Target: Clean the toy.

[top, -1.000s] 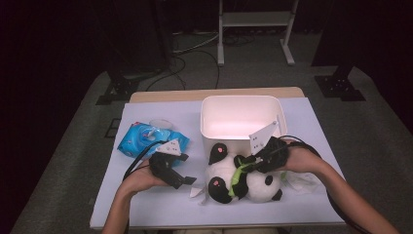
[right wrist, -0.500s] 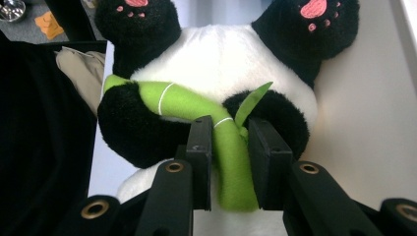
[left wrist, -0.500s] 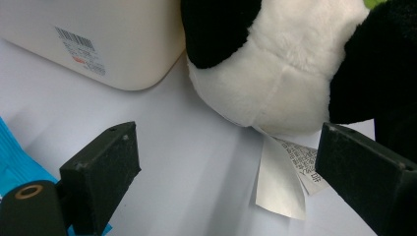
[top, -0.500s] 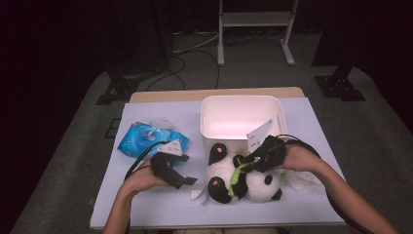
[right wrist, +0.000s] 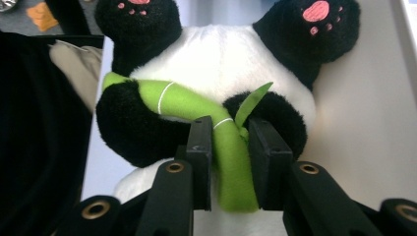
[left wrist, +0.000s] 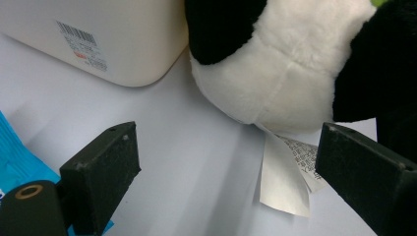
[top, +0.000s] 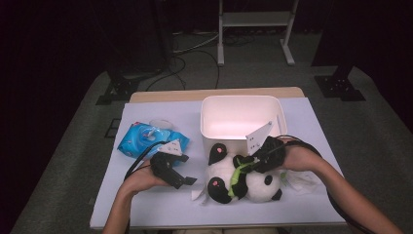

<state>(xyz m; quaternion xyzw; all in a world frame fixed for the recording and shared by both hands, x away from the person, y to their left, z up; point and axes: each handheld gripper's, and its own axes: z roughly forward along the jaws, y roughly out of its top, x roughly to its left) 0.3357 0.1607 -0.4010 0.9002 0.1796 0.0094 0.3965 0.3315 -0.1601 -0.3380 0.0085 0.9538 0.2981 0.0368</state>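
Observation:
A plush panda [top: 243, 183] lies on its back on the white table cover, just in front of the cream bin [top: 241, 122]. It hugs a green felt bamboo stalk [right wrist: 228, 162]. My right gripper [right wrist: 230, 142] is shut on that stalk, its pads pressing both sides of it; in the high view the right gripper [top: 248, 163] reaches over the panda from the right. My left gripper [top: 187, 181] rests on the table left of the panda, open, with bare table and the panda's paper tag [left wrist: 287, 172] between its jaws. The panda's white body [left wrist: 280, 73] lies just beyond them.
A blue packet [top: 146, 139] lies at the left, behind the left hand. The cream bin's corner [left wrist: 113, 44] stands close ahead of the left gripper. The table's front edge [top: 214, 225] runs just before the forearms. Dark stands and cables lie on the floor beyond.

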